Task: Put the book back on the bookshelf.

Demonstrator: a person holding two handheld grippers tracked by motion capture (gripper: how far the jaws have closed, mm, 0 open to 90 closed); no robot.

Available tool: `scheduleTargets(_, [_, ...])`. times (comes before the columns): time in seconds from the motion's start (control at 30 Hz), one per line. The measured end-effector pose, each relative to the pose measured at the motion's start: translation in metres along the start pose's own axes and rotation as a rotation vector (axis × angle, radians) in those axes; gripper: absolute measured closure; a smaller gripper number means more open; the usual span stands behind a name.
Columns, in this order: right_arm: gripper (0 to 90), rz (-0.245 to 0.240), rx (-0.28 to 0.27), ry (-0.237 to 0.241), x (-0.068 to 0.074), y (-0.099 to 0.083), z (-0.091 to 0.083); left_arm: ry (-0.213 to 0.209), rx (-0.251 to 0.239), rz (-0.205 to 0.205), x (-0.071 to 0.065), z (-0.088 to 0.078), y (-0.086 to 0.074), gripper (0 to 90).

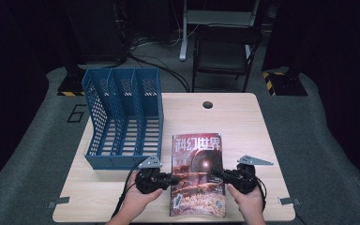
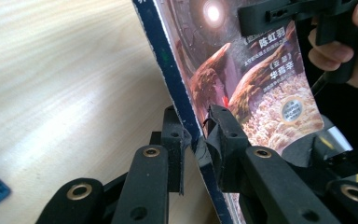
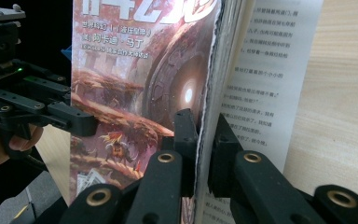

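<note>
Magazine [image 1: 198, 176] with a reddish science-fiction cover and Chinese title lies at the near edge of the pale wood worktop [image 1: 243, 122], its lower corner hanging past the edge. The left hand-held gripper [image 1: 171, 179] clamps its dark blue spine side, the right hand-held gripper [image 1: 214, 175] its open page edge — both sets of jaws pressed on the paper, and a printed inner page shows in the right gripper view. A blue mesh file rack [image 1: 122, 117] stands just beside it at the left. Beyond the worktop, grey floor, a chair [image 1: 225, 51] and cables sit in a dark room — details there are hard to make out.
</note>
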State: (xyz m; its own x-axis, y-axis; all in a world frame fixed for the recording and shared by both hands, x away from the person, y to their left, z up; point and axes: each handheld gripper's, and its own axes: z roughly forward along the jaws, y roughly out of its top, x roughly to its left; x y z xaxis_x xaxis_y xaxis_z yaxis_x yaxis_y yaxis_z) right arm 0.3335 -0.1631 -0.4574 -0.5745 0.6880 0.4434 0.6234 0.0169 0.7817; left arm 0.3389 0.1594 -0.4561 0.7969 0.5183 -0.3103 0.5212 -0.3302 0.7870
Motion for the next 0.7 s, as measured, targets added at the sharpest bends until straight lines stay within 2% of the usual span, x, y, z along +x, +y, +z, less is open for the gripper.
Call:
scheduleTargets(0.17, [83.3,-0.021,0.012,-0.018,0.007,0.004,0.0,0.012,-0.003,0.014,-0.001,-0.004,0.001,78.6])
scheduleTargets(0.33, [84.3,-0.064,0.024,-0.043,0.012,0.006,0.002,0.048,0.003,0.072,-0.004,-0.007,0.005,78.6])
scheduleTargets(0.43, [85.8,-0.079,0.008,-0.035,0.016,0.008,0.0,0.065,-0.007,0.087,-0.005,-0.01,0.006,78.6])
scheduleTargets(0.47, [86.1,-0.092,-0.003,-0.032,0.018,0.009,-0.001,0.068,-0.014,0.077,-0.005,-0.011,0.007,78.5])
scheduleTargets(0.5, [86.3,-0.117,-0.023,-0.024,0.023,0.01,-0.002,0.074,-0.015,0.087,-0.005,-0.013,0.007,78.6])
scheduleTargets(0.57, [86.4,-0.129,-0.034,-0.016,0.026,0.01,-0.003,0.088,-0.021,0.093,-0.005,-0.016,0.008,78.7])
scheduleTargets(0.6, [86.4,-0.17,-0.05,-0.018,0.031,0.011,-0.003,0.095,-0.022,0.094,-0.005,-0.017,0.009,78.7])
scheduleTargets(0.63, [86.4,-0.17,-0.05,-0.018,0.031,0.011,-0.003,0.102,-0.024,0.093,-0.006,-0.017,0.009,78.7])
scheduleTargets(0.67, [86.4,-0.216,-0.066,-0.031,0.036,0.011,-0.003,0.113,-0.023,0.109,-0.006,-0.019,0.009,78.6])
scheduleTargets(0.7, [86.4,-0.216,-0.066,-0.031,0.036,0.011,-0.003,0.125,-0.033,0.114,-0.006,-0.019,0.01,78.6])
